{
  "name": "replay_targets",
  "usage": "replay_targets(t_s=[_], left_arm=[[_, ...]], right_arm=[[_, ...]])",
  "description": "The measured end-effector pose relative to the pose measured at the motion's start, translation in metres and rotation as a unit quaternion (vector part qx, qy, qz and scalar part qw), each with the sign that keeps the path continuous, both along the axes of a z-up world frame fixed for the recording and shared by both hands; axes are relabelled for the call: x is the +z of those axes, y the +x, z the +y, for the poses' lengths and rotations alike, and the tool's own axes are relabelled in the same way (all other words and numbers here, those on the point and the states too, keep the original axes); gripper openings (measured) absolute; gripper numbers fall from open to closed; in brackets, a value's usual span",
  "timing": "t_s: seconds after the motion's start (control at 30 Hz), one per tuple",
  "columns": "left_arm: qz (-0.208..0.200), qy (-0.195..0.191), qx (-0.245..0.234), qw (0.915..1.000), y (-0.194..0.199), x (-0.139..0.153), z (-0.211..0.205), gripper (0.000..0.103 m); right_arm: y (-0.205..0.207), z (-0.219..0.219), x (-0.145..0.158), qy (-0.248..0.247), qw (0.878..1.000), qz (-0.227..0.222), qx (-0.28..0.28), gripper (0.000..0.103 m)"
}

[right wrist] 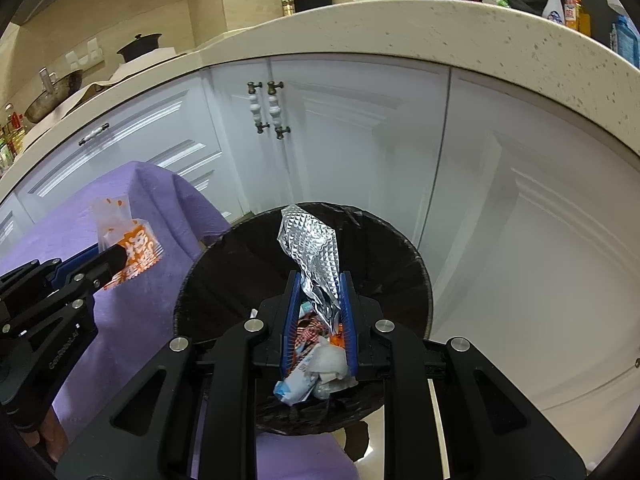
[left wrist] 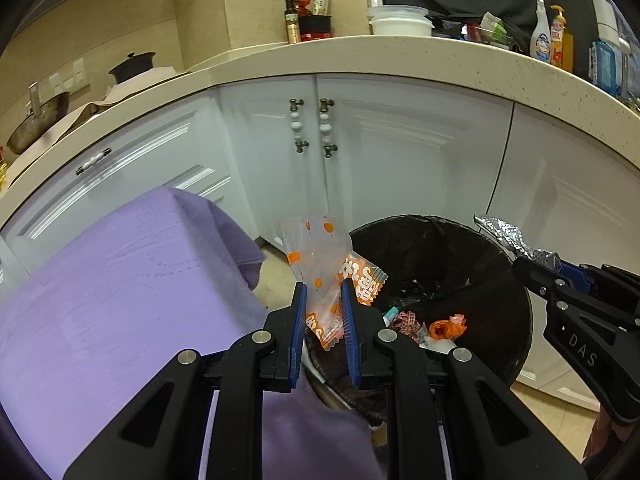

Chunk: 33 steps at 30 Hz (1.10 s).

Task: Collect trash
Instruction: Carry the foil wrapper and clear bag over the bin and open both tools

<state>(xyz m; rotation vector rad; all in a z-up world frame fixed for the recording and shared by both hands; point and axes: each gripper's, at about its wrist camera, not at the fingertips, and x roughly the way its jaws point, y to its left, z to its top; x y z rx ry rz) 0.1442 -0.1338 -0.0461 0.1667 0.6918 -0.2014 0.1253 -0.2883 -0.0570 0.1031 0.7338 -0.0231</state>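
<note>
My left gripper [left wrist: 324, 292] is shut on a clear and orange snack wrapper [left wrist: 326, 260], held at the left rim of the black-lined trash bin [left wrist: 516, 320]. The same wrapper [right wrist: 128, 240] shows over the purple cloth in the right wrist view, in the left gripper [right wrist: 116, 258]. My right gripper [right wrist: 319, 284] is shut on a crumpled silver foil wrapper [right wrist: 310, 244], right above the bin's [right wrist: 240, 264] opening. That foil [left wrist: 508, 236] and the right gripper [left wrist: 528, 268] appear at the bin's right side in the left wrist view. Several pieces of trash [right wrist: 316, 368] lie inside the bin.
A purple cloth [left wrist: 112, 300] covers a surface left of the bin. White cabinet doors [left wrist: 400, 152] stand close behind it, under a speckled countertop [left wrist: 360, 56] with bottles, bowls and a pot. Tan floor tile [left wrist: 276, 276] shows between cloth and cabinet.
</note>
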Motion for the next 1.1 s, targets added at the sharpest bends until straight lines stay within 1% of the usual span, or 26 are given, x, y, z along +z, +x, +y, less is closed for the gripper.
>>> replay_targets(t_s=[0.17,0.23,0.27,0.3,0.33,0.37,0.4,0.43,0.6,0.87,0.93,0.97,1.0,1.1], left_arm=[[-0.002,0.0,-0.008,1.0,0.006,-0.003,-0.011,0.019],[-0.005,0.0,-0.01,0.9999,0.007,-0.004,-0.014,0.021],[-0.007,0.001,-0.008,0.9999,0.008,-0.004,-0.015,0.023],[-0.008,0.0,-0.006,1.0,0.01,-0.005,-0.016,0.028],[-0.007,-0.001,-0.006,1.0,0.011,-0.005,-0.017,0.033],[-0.007,-0.002,-0.005,1.0,0.012,-0.005,-0.018,0.037],[-0.008,-0.002,-0.003,1.0,0.012,-0.005,-0.018,0.046],[-0.012,-0.002,-0.002,0.9999,0.012,-0.005,-0.019,0.054],[-0.021,-0.003,-0.002,0.9998,0.009,-0.002,-0.02,0.06],[-0.031,-0.01,-0.002,0.9995,0.002,0.006,-0.018,0.068],[-0.038,-0.011,0.0,0.9992,-0.003,0.01,-0.015,0.071],[-0.041,-0.012,0.001,0.9991,-0.004,0.012,-0.014,0.072],[-0.044,-0.013,0.002,0.999,-0.007,0.014,-0.012,0.072],[-0.048,-0.015,0.003,0.9987,-0.013,0.018,-0.006,0.073]], right_arm=[[0.004,-0.007,-0.005,0.001,1.0,0.002,-0.011,0.019],[0.006,-0.01,-0.006,0.0,1.0,-0.001,-0.018,0.022],[0.006,-0.011,-0.007,0.001,1.0,-0.002,-0.021,0.034],[0.007,-0.013,-0.007,0.002,1.0,-0.006,-0.028,0.05],[0.007,-0.015,-0.006,0.002,0.999,-0.012,-0.035,0.052],[0.007,-0.017,-0.006,0.001,0.999,-0.014,-0.038,0.052],[0.008,-0.019,-0.006,0.002,0.999,-0.013,-0.038,0.052],[0.008,-0.02,-0.006,0.003,0.999,-0.013,-0.038,0.052],[0.007,-0.021,-0.004,0.001,0.999,-0.017,-0.041,0.052],[0.001,-0.02,0.003,-0.006,0.999,-0.023,-0.045,0.054],[-0.003,-0.018,0.006,-0.009,0.999,-0.027,-0.046,0.056],[-0.005,-0.017,0.007,-0.009,0.998,-0.029,-0.047,0.061],[-0.007,-0.015,0.009,-0.011,0.998,-0.032,-0.049,0.063],[-0.013,-0.011,0.013,-0.015,0.998,-0.037,-0.045,0.063]])
